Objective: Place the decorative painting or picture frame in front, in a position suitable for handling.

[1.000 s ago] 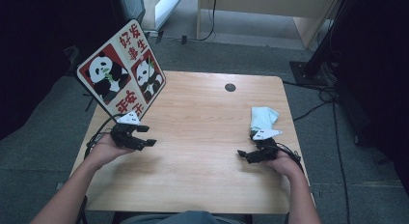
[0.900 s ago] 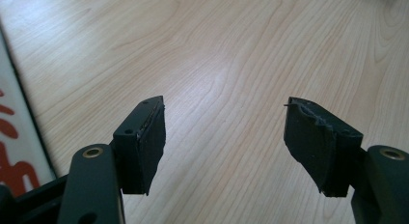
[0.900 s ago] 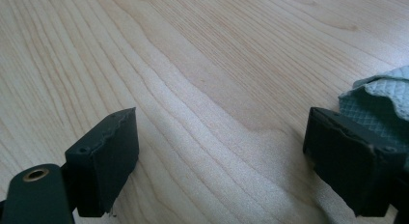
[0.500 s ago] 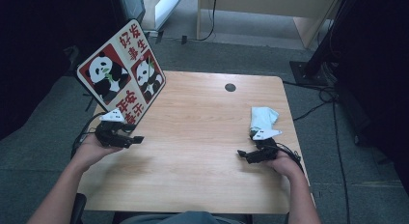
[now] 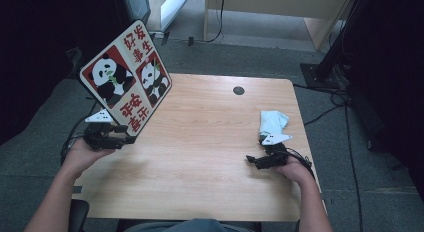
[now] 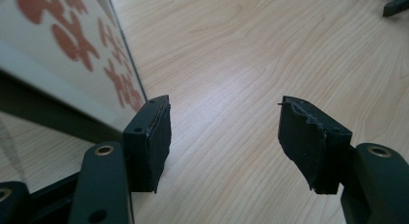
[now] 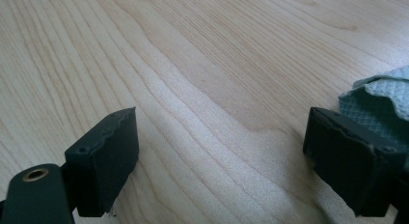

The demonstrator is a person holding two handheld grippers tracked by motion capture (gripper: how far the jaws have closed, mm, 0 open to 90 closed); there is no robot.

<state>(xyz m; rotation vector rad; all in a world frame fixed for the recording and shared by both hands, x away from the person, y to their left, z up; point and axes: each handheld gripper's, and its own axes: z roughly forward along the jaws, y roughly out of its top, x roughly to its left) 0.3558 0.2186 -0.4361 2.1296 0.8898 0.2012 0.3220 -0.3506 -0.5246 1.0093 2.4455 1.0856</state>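
Panda sign (image 5: pixel 126 81) stands tilted at tabletop's left edge, lower corner just beside left gripper (image 5: pixel 122 140). Left gripper jaws wide apart, empty, sign's edge just outside one jaw. Right gripper (image 5: pixel 252 160) near right edge, jaws spread wide, gripping nothing; crumpled cloth (image 5: pixel 272 123) just beside it.

Wooden table (image 5: pixel 210 142) on grey carpet floor (image 5: pixel 350 142).

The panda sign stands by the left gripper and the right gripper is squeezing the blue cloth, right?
Not quite. The right gripper is open with bare table between its jaws; the blue cloth lies beside one jaw, as the right gripper view shows. The panda sign is by the left gripper.
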